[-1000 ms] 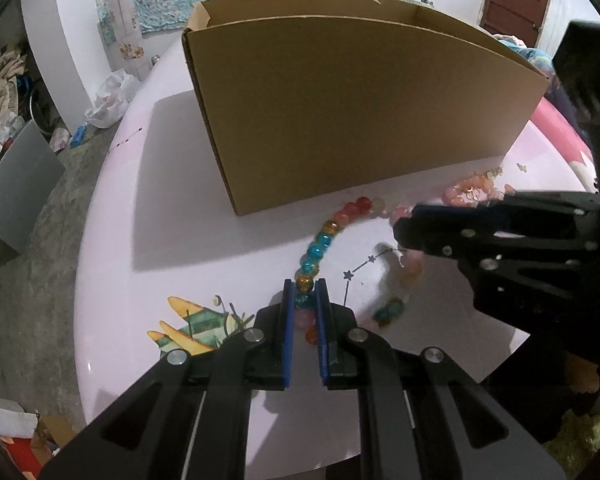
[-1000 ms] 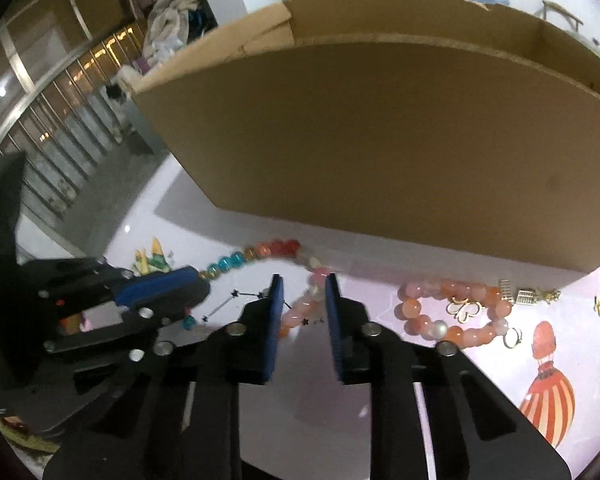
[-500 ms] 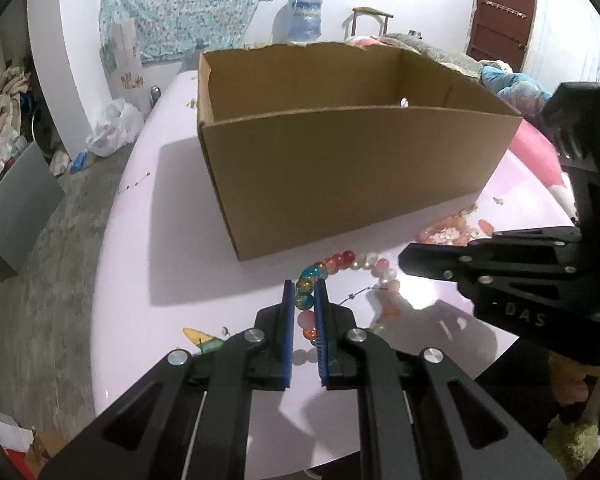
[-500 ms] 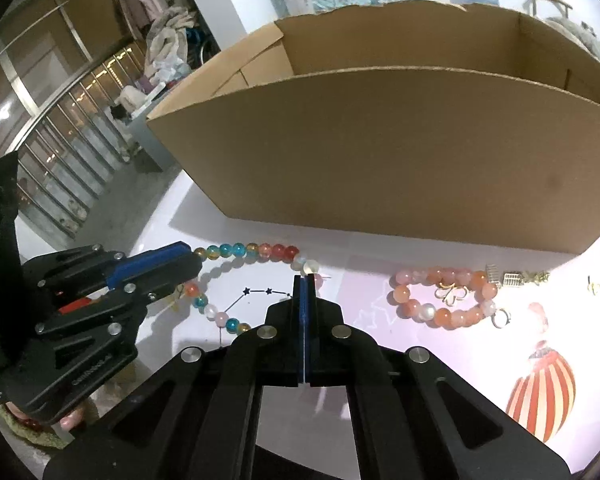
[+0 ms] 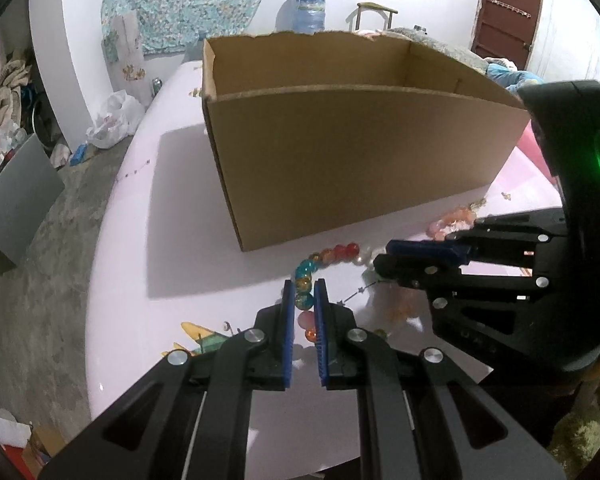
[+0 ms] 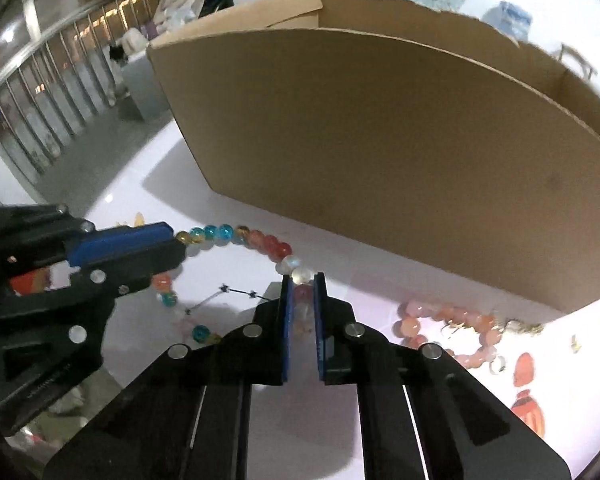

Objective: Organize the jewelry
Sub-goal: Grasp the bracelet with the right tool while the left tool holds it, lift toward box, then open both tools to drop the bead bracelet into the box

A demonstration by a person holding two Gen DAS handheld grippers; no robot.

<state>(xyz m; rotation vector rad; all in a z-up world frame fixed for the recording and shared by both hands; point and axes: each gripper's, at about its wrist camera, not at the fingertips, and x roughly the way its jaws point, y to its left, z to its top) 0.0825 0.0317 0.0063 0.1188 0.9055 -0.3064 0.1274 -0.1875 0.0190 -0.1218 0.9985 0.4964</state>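
A pale pink counter (image 5: 188, 216) with printed cartoon figures stands in a cluttered room, a patterned cloth (image 5: 188, 0) hanging on the white wall and a water bottle (image 5: 309, 10) beyond. On the counter sits a large open cardboard box (image 5: 340, 152), its near wall facing both cameras.

Just in front of that wall lies a multicoloured bead bracelet (image 6: 236, 236), its loop of teal, amber, red and clear beads spread between the two tools. The left gripper (image 5: 303, 300) has its blue fingers (image 5: 287, 320) nearly together, pinching the teal and amber beads on one side of the loop. The right gripper (image 6: 302, 300) stands on the opposite side, with pale pink and clear beads between its fingers (image 6: 287, 328); its jaws are parting slightly, though the pads look to be touching the beads.

Further right, near the box, a second pink and orange bead bracelet (image 6: 440, 320) with small gold charms lies on the counter, apart from both tools.
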